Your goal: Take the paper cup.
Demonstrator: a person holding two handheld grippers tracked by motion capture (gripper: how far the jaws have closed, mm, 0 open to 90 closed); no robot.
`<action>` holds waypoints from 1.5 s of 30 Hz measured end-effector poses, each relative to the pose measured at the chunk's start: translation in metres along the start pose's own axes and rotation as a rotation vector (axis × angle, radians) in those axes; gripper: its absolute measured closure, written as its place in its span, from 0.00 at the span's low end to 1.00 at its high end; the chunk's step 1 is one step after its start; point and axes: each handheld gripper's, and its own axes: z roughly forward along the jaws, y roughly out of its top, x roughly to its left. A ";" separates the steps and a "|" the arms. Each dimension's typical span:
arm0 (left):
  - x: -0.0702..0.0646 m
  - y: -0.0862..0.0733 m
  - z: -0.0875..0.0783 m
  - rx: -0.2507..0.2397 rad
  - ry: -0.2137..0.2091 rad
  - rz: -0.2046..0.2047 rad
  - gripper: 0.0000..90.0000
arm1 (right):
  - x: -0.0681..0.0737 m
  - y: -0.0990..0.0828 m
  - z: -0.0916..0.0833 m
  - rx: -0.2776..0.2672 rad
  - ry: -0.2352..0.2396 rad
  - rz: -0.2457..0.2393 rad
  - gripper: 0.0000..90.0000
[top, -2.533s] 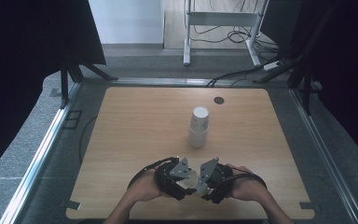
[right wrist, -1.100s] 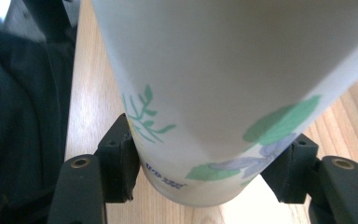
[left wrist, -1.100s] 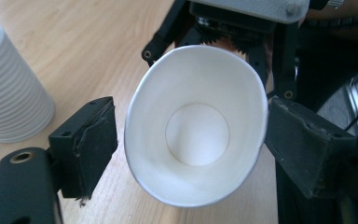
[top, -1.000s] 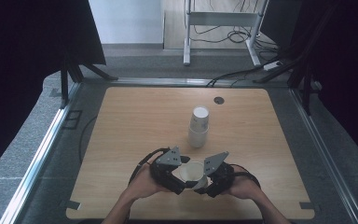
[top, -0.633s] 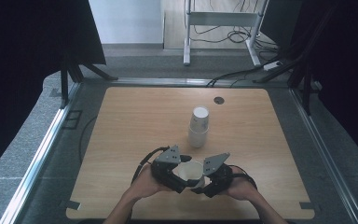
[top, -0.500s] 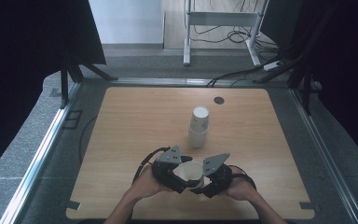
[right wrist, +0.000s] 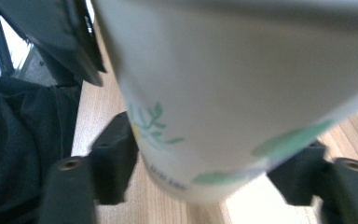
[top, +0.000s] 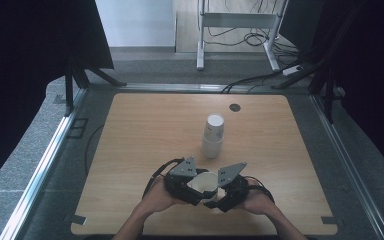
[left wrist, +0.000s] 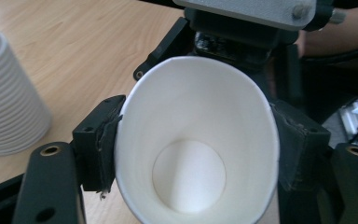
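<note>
Two tongs meet at the near edge of the tabletop (top: 130,130), both around one white paper cup (top: 206,183). Left tongs (left wrist: 193,154) have just been closing and now pinch the cup's rim from both sides, squashing it a bit oval. Right tongs (right wrist: 205,168) have just been opening; the cup's lower end sits between them, but that view's blurry, so it looks like the pads aren't pressing. Farther back stands a cup stack (top: 213,135).

Left claw (left wrist: 186,154) closing onto paper cup (left wrist: 193,140), right claw (right wrist: 205,168) jaws opening around it
</note>
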 end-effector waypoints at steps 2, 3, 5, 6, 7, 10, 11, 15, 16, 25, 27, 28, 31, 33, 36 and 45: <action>0.000 0.000 -0.002 0.007 0.021 0.004 0.30 | 0.000 0.000 0.000 0.009 -0.003 0.004 0.23; 0.000 0.001 -0.002 0.014 0.032 0.009 0.30 | 0.000 0.000 0.001 0.015 -0.010 0.009 0.20; -0.001 0.001 -0.003 0.026 0.054 0.018 0.30 | -0.001 -0.001 0.000 0.021 -0.037 0.018 0.16; -0.001 0.001 -0.004 0.031 0.062 0.020 0.30 | -0.001 -0.001 0.000 0.022 -0.050 0.021 0.14; -0.001 0.002 -0.005 0.041 0.080 0.028 0.30 | -0.002 -0.001 -0.001 0.022 -0.060 0.023 0.14; 0.000 0.002 -0.007 0.061 0.115 0.041 0.30 | -0.002 -0.001 -0.004 0.025 -0.091 0.030 0.14; 0.001 0.002 -0.008 0.067 0.128 0.043 0.30 | -0.003 -0.001 -0.004 0.028 -0.097 0.030 0.14; 0.004 0.000 -0.011 0.071 0.164 0.033 0.30 | -0.004 -0.002 -0.005 0.037 -0.128 0.035 0.13; 0.005 -0.001 -0.012 0.075 0.174 0.032 0.30 | -0.005 -0.002 -0.006 0.037 -0.137 0.042 0.12; 0.014 -0.006 -0.019 0.106 0.250 0.022 0.30 | -0.008 -0.005 -0.011 0.040 -0.205 0.069 0.03; 0.016 -0.007 -0.020 0.111 0.259 0.020 0.30 | -0.008 -0.005 -0.012 0.041 -0.218 0.071 0.00; 0.018 -0.008 -0.021 0.114 0.268 0.017 0.30 | -0.009 -0.006 -0.012 0.041 -0.226 0.071 0.00; 0.022 -0.010 -0.025 0.114 0.284 0.005 0.30 | -0.010 -0.007 -0.015 0.037 -0.235 0.082 0.00; 0.024 -0.012 -0.027 0.111 0.296 -0.005 0.30 | -0.011 -0.008 -0.016 0.036 -0.240 0.086 0.00; 0.028 -0.014 -0.030 0.107 0.309 -0.017 0.30 | -0.012 -0.010 -0.019 0.030 -0.249 0.095 0.00; 0.038 -0.022 -0.036 0.110 0.357 -0.051 0.30 | -0.016 -0.018 -0.027 0.009 -0.293 0.136 0.00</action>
